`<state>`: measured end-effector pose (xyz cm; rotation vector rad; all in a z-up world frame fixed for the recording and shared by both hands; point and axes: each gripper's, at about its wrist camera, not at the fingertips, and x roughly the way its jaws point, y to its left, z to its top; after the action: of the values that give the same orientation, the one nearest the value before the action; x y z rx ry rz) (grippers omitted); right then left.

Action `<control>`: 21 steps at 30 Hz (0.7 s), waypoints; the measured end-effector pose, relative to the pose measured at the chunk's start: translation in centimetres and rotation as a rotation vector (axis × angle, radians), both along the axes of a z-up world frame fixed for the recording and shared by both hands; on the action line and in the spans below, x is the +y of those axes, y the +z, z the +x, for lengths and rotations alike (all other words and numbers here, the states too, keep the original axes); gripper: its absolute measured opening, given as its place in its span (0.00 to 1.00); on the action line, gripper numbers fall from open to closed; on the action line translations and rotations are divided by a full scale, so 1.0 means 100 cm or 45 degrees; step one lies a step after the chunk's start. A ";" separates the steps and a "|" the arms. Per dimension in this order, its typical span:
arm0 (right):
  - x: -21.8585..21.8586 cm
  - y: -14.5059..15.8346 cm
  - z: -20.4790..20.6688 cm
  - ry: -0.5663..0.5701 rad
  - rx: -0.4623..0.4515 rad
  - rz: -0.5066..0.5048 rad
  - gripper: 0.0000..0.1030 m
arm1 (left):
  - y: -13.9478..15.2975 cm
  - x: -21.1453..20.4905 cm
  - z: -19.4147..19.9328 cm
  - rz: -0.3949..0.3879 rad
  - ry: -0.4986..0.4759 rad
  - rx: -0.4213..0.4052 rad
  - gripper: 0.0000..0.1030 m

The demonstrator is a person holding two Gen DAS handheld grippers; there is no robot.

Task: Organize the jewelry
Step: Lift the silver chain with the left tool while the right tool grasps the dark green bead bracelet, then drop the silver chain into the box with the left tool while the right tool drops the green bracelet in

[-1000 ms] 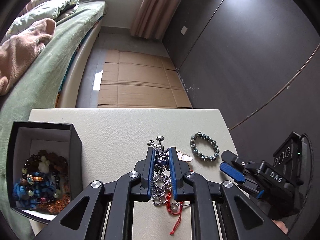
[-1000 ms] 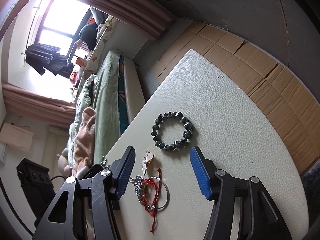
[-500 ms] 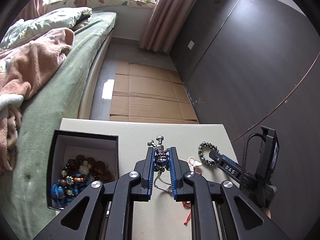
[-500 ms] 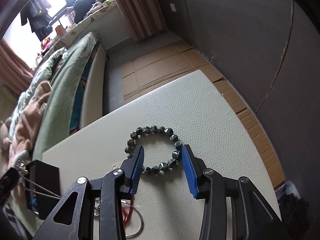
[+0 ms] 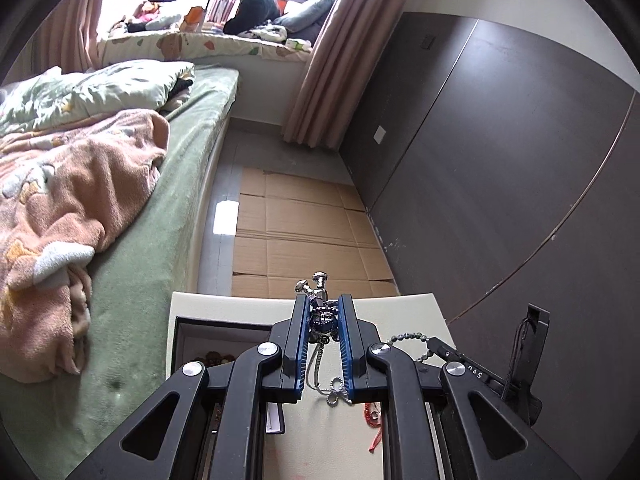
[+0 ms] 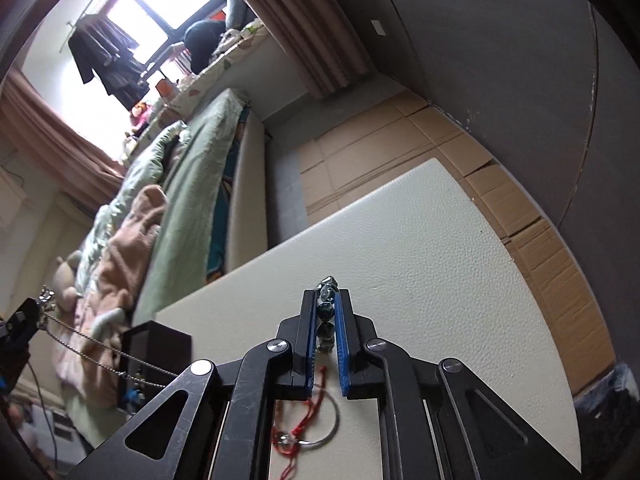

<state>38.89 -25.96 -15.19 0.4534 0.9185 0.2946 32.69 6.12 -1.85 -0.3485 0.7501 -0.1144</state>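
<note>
My left gripper [image 5: 324, 312] is shut on a silver necklace pendant [image 5: 323, 317]; its chain [image 5: 320, 364] hangs down above the white table [image 5: 392, 312]. The black jewelry box [image 5: 200, 344] with beads inside sits below, to the left. My right gripper [image 6: 328, 308] is shut on the dark beaded bracelet [image 6: 326, 312] and holds it above the table [image 6: 440, 280]. In the right wrist view the left gripper [image 6: 24, 320] is at the far left, with the chain [image 6: 100, 356] hanging toward the box [image 6: 156, 344].
A red cord bracelet [image 6: 296, 428] and a silver ring bangle [image 6: 332, 424] lie on the table under my right gripper. A bed with blankets [image 5: 80, 200] runs along the left. Cardboard [image 5: 304, 232] covers the floor beyond the table. A dark wall stands on the right.
My left gripper has lifted the necklace off the table, its chain now hanging. My right gripper closed on the beaded bracelet and raised it.
</note>
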 end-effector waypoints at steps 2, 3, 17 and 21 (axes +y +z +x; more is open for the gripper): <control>0.002 0.010 -0.004 0.012 -0.044 0.042 0.10 | 0.013 0.002 -0.004 0.002 0.002 -0.031 0.14; 0.004 0.014 -0.006 0.017 -0.060 0.051 0.10 | 0.020 0.003 -0.005 0.001 0.003 -0.046 0.14; 0.027 0.059 -0.024 0.132 -0.259 0.222 0.10 | 0.120 0.010 -0.036 0.104 0.020 -0.308 0.14; 0.034 0.063 -0.027 0.151 -0.293 0.229 0.10 | 0.149 0.014 -0.044 0.149 0.033 -0.386 0.14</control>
<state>36.16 -22.59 -8.86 0.5192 0.6972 0.5294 28.26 7.53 13.01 -0.2225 0.4500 -0.0955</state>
